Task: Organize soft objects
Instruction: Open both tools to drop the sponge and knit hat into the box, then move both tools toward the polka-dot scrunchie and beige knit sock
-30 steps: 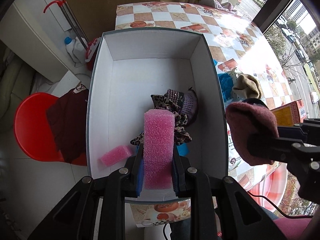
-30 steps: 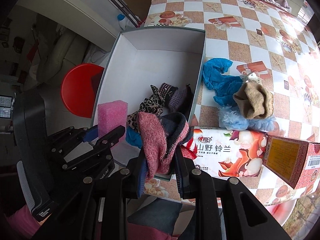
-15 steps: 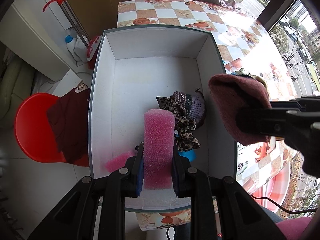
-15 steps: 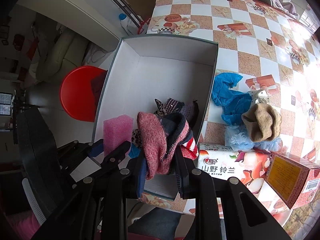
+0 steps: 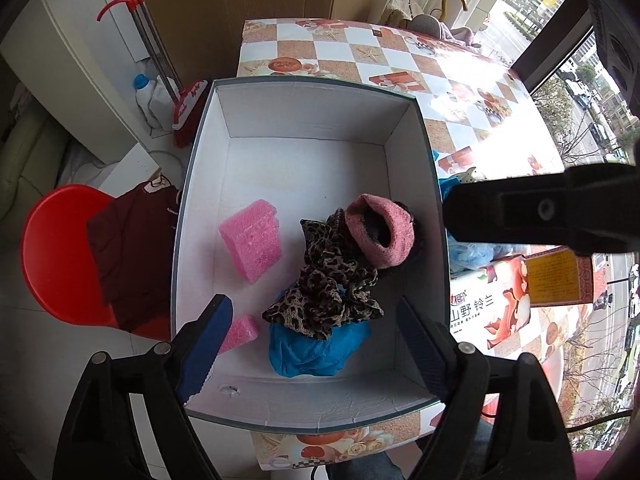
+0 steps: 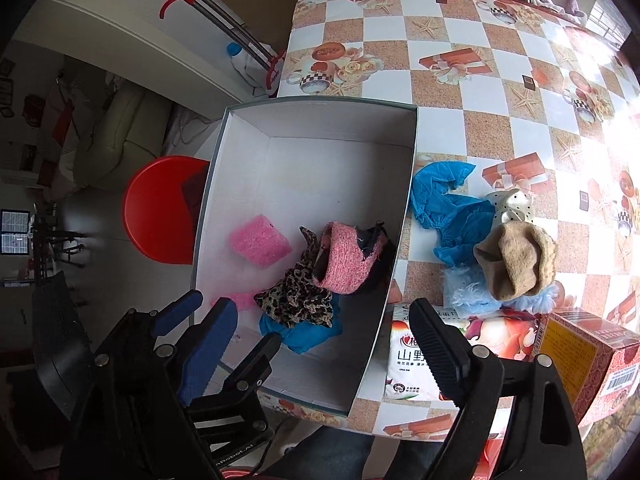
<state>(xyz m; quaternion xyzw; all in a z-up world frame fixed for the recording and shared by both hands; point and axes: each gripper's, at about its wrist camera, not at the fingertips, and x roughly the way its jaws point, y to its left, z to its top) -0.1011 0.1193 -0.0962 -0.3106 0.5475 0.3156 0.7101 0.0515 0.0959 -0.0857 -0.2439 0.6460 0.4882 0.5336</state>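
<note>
Ahead of the left hand-held gripper (image 5: 310, 344), whose blue-padded fingers stand wide apart and hold nothing, lies the open white cardboard box (image 5: 304, 128) on the bench (image 6: 480, 92) covered in a checked orange-and-white cloth. Just beyond its left finger a small pink foam piece (image 5: 240, 332) rests on the box floor, and farther ahead on that side sits a large pink foam block (image 5: 252, 240), tilted on one corner. Directly between the fingers and a little ahead lies a crumpled blue cloth (image 5: 316, 346), with a leopard-print fabric (image 5: 328, 280) heaped on top of it and a pink knitted hat (image 5: 378, 234) resting against the far end of that heap, close to the right wall of the box. The right hand-held gripper (image 6: 324, 350) hovers over the near edge of the box, its fingers likewise spread and empty. To its right, outside the box, a blue cloth (image 6: 448, 204), a tan knitted hat (image 6: 516, 260) on a light blue fluffy piece (image 6: 468, 292), and a printed tissue pack (image 6: 404, 360) lie on the bench.
</note>
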